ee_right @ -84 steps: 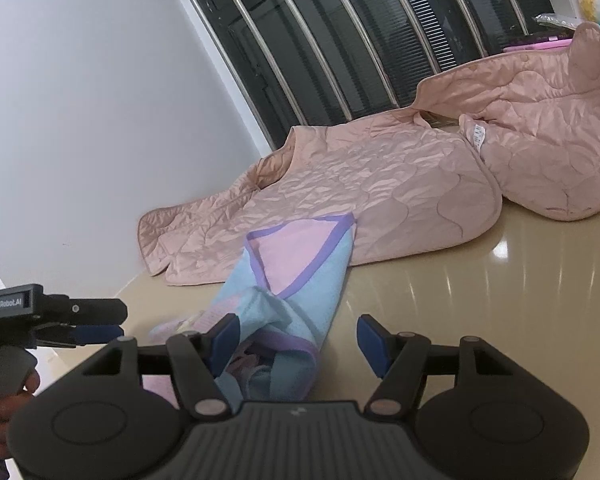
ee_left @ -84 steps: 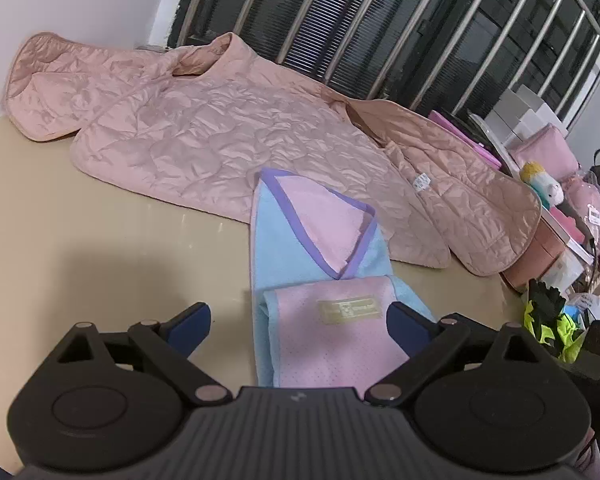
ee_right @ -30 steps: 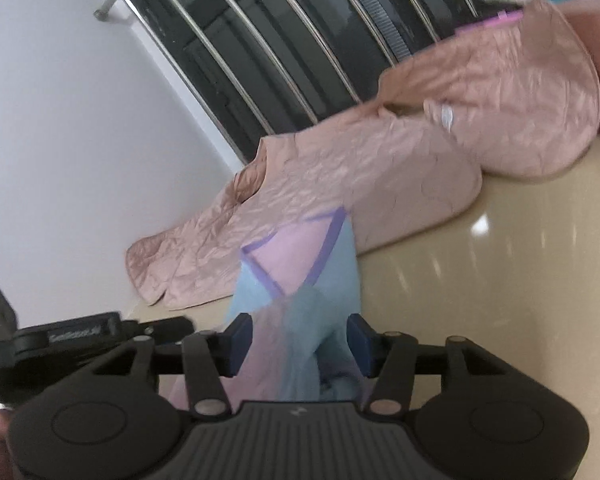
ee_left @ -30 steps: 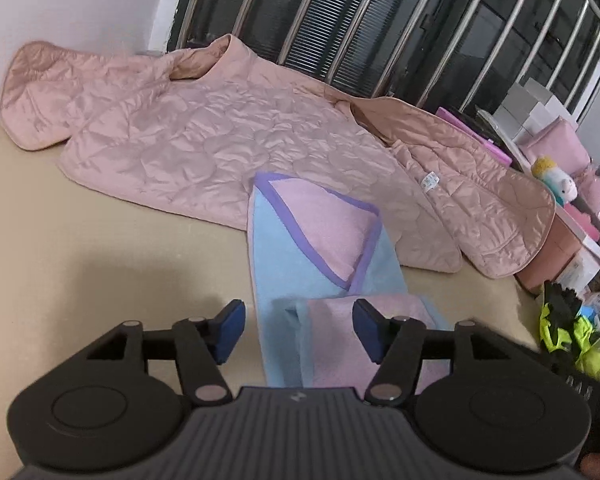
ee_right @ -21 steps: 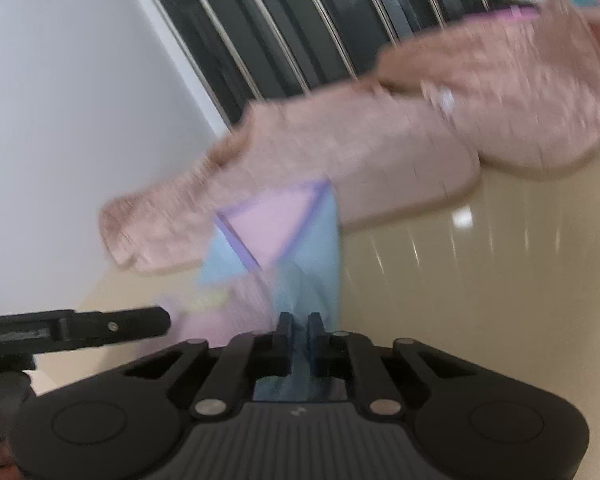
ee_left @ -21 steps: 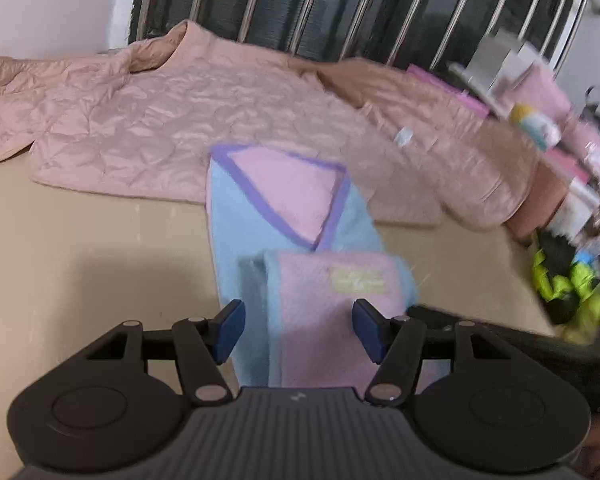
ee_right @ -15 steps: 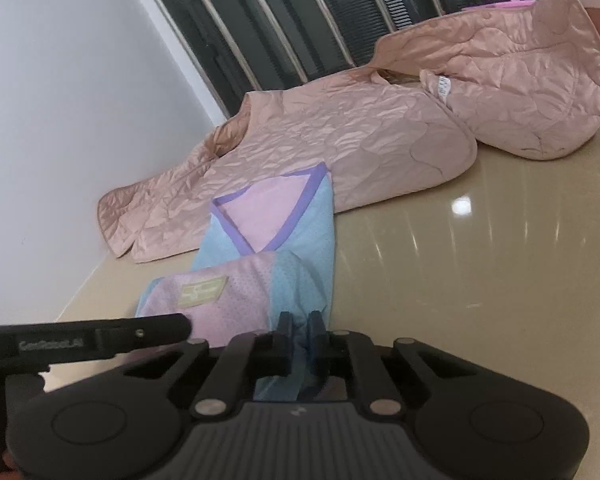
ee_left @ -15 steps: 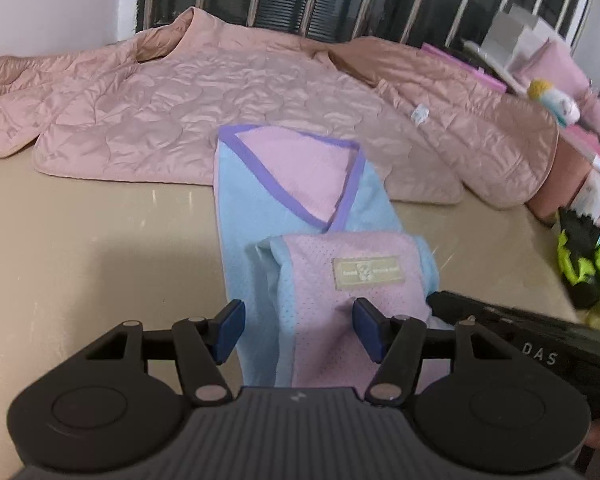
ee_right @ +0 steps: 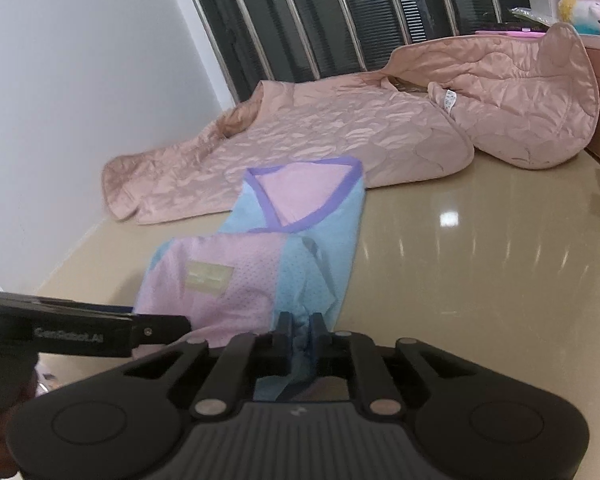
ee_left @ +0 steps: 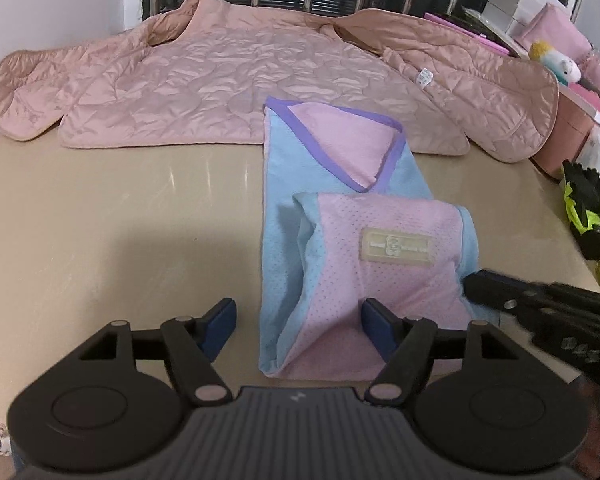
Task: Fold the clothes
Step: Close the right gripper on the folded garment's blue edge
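Mid-fold, the right tongs were clamped on the blue edge of the small shirt, while the left tongs sat wide, straddling its near left corner and gripping nothing. The shirt lay on the counter, its collar touching the pink jacket. Long axis ran away from the cameras, collar far, hem doubled back with label up. Best practice: close left on that corner, carry both corners level toward the collar.

Two garments are counted on the surface: one blue-and-pink top and one quilted pink jacket. Two grippers are seen.
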